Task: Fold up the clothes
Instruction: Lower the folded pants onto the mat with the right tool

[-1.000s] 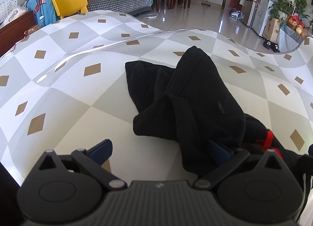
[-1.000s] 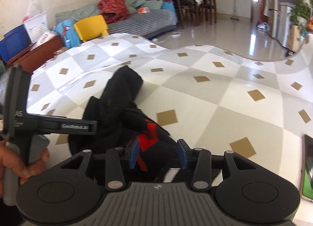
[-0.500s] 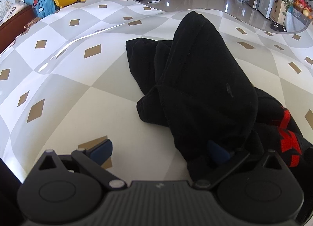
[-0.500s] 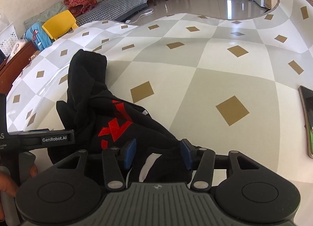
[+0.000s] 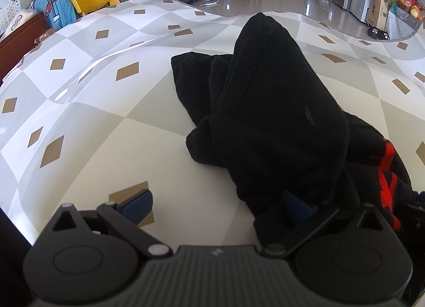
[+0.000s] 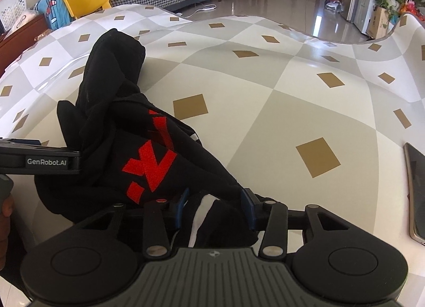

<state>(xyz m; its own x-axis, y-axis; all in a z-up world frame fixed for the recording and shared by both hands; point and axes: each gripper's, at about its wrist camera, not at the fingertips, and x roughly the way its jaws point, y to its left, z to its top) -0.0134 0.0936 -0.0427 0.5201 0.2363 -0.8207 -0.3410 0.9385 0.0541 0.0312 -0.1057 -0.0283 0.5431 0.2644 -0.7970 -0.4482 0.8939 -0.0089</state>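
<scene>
Right between the right gripper (image 6: 215,207) jaws: crumpled black fabric garment with red lettering (image 6: 148,163), nothing folded yet.
Jaws just closed in, pinching cloth; left gripper (image 5: 216,207) gapes wide, one pad under it.

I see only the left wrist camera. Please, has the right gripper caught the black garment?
Observer: It seems so. The right gripper has just been closing, and a bunch of the black garment, with a white strip, fills the gap between its pads.
Operator: Is something else lying on that side?
Observer: Yes, a phone lies flat near the right edge of the table, apart from the garment.
</scene>
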